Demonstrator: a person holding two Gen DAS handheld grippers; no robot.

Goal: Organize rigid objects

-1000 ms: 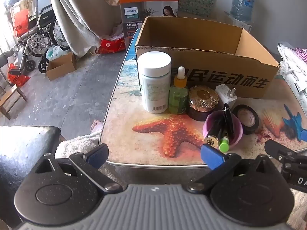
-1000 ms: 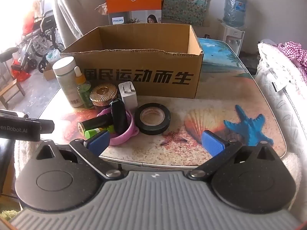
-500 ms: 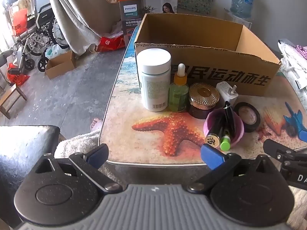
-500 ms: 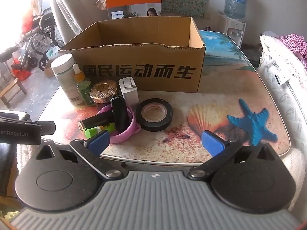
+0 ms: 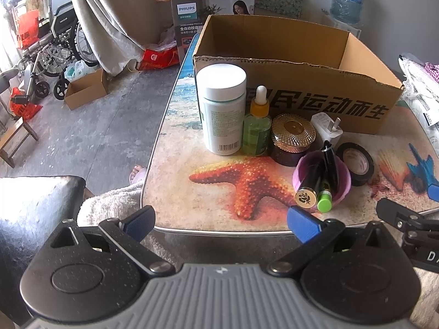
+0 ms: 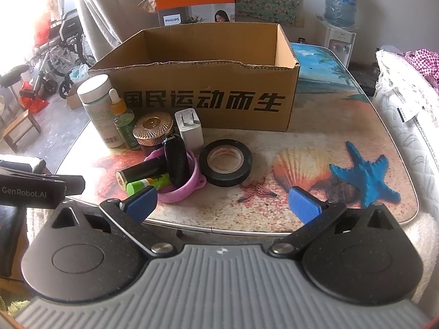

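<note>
both tongs, left (image 5: 221,220) and right (image 6: 223,201), gape empty; a careless reach could topple the dropper bottle (image 5: 256,128) beside the cardboard box (image 5: 315,93).

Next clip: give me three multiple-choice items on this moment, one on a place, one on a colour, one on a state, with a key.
1. Where is the black tape roll?
A. inside the box
B. on the table, right of the pink bowl
C. on the white bottle

2. The dropper bottle has a collar of which colour?
A. orange
B. blue
C. black

3. The right gripper is:
A. shut on the tape
B. open, holding nothing
C. shut on the charger

Key: B, it lies flat beside the pink bowl; A, orange under the white bulb; B, its pads stand wide apart.
</note>
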